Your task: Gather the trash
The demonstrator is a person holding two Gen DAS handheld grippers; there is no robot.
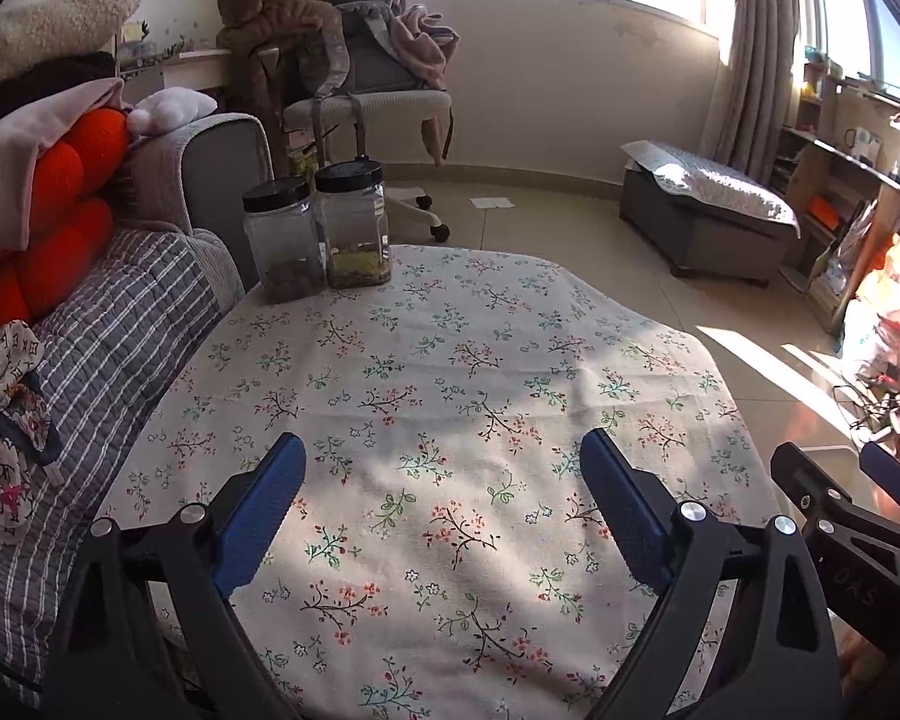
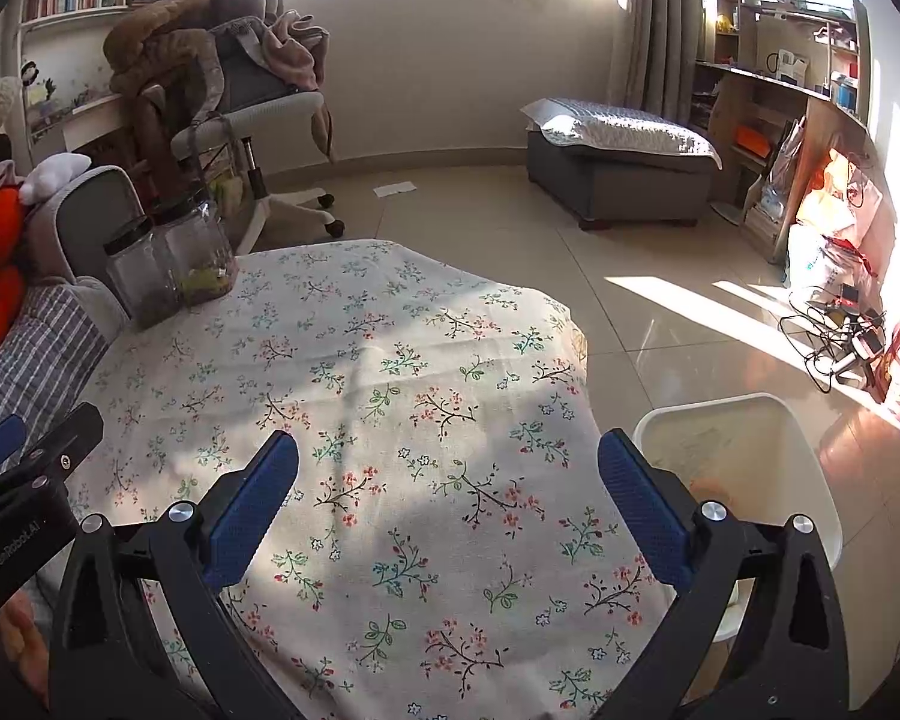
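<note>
Hovered side by side over the floral-cloth tabletop (image 2: 390,360), left hand-held gripper (image 1: 444,468) and right hand-held gripper (image 2: 450,468) both spread wide, holding nothing. No trash visible on the cloth; some apparently lay in the white plastic bin (image 2: 810,456) beside the tabletop. Risked clipping the two black-lidded clear jars (image 1: 318,228) at the far corner during any careless sweep.

black frames, blue ribbed pads (image 1: 264,510), silver screws
</note>
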